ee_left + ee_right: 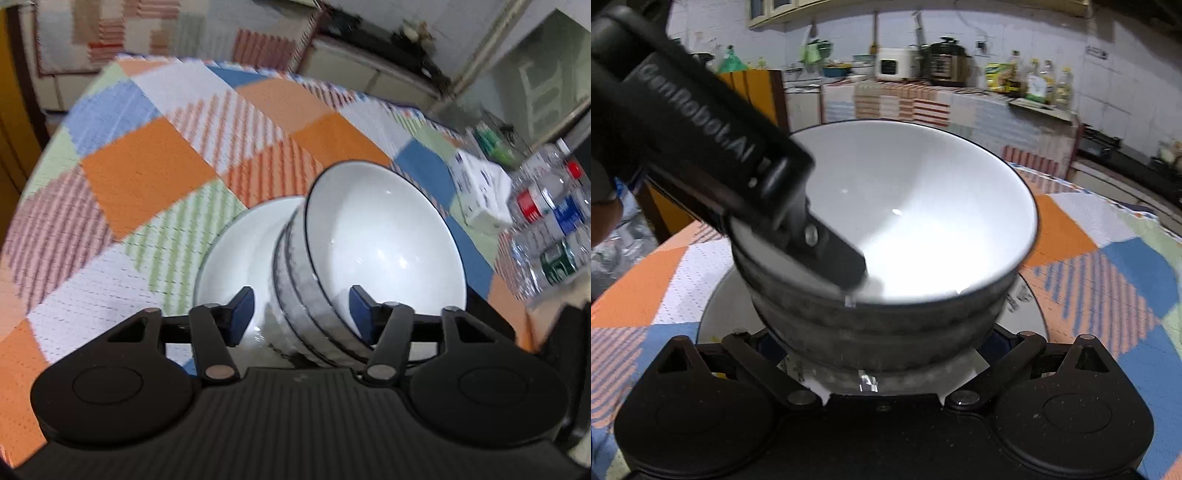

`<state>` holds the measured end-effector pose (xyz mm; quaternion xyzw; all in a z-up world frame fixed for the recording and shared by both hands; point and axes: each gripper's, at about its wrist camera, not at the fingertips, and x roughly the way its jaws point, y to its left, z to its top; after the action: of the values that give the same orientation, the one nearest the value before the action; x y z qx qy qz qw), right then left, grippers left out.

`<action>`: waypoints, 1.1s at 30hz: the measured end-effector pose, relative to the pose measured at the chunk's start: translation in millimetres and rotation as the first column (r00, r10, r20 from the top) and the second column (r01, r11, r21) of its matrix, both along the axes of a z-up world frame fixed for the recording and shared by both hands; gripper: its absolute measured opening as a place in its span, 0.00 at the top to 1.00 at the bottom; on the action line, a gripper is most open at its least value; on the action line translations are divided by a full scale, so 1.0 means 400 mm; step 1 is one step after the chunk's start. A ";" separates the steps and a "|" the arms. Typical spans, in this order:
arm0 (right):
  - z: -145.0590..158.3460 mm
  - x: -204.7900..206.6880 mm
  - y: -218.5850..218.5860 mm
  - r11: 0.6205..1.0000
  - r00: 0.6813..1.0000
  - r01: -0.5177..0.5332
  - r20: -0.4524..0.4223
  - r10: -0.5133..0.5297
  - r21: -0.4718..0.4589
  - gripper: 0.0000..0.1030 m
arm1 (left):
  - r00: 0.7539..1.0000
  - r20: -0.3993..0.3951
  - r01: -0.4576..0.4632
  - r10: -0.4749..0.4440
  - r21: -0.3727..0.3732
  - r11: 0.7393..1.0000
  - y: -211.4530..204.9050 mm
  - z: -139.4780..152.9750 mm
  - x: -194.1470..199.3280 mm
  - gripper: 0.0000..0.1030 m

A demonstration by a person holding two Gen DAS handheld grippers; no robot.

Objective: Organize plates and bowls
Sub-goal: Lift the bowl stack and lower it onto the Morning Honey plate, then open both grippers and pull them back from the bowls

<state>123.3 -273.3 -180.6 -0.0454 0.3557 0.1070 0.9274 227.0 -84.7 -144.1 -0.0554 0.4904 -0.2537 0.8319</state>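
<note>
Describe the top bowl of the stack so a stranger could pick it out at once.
Start at the round table under the checked cloth of orange, blue and green. Near its edge lies a white plate, and on it stands a stack of bowls. The top bowl is the only one whose white inside shows, ringed by a thin dark rim; those beneath show only grey speckled outer bands.

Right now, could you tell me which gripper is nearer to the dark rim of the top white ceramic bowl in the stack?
Left. The left gripper straddles that rim, one finger inside the top bowl; the right gripper sits low, flanking the base of the stack.
</note>
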 end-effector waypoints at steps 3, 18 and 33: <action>0.012 -0.049 -0.018 0.999 0.999 0.027 0.035 -0.027 0.017 0.03 | 0.997 0.045 -0.062 0.062 0.017 0.998 0.011 0.018 -0.029 0.34; 0.153 -0.211 -0.078 0.991 0.987 0.111 0.106 -0.119 0.076 0.03 | 0.983 0.179 -0.053 0.049 0.017 0.998 0.073 0.168 -0.193 0.32; 0.309 -0.334 -0.090 0.965 0.958 0.252 0.125 -0.260 0.075 0.03 | 0.972 0.220 -0.086 0.077 0.029 0.996 0.158 0.241 -0.353 0.31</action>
<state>-10.2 -309.3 -56.8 0.0212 0.2923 -0.0067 0.9561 85.8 -21.4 -47.7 -0.0312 0.3980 -0.2146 0.8914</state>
